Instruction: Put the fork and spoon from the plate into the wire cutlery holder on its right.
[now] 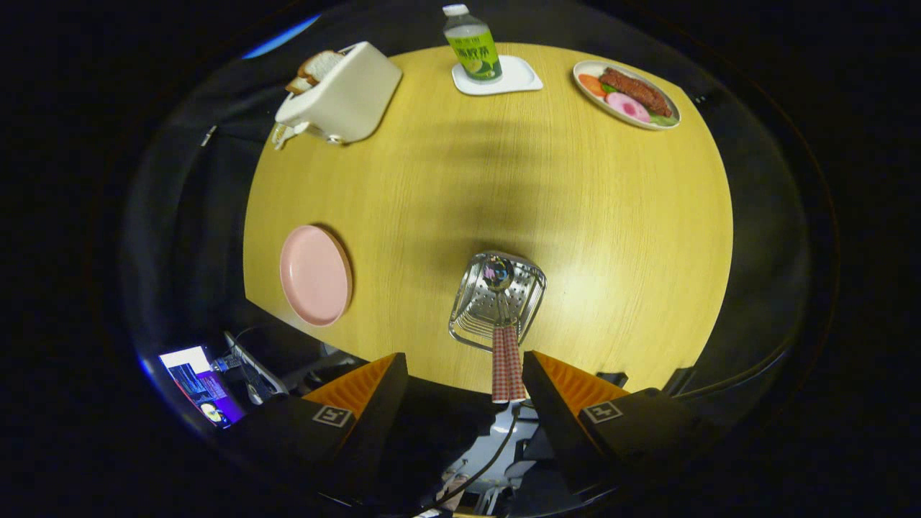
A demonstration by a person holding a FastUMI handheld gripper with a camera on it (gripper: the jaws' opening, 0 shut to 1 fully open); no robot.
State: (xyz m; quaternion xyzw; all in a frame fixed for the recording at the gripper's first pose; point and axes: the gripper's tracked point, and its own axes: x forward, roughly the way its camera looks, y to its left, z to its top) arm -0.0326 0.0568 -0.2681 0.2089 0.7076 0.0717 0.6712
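Note:
I look down on a round wooden table (611,237). The wire cutlery holder (471,306) stands near its front edge, just ahead of my fingers. Two red-checked handles (507,363) rise out of it side by side towards me, and a shiny spoon bowl (498,273) shows down inside the holder. The handles' ends sit between my fingers, close to the right finger (557,381); neither finger presses on them. My gripper (464,356) is open and holds nothing. The pink plate (314,275) lies left of the holder with nothing on it.
At the far side stand a white toaster (345,97) with bread in it, a green-labelled bottle (471,43) on a white coaster (518,78), and a plate of food (626,93). A lit screen (194,381) sits below the table's front left edge.

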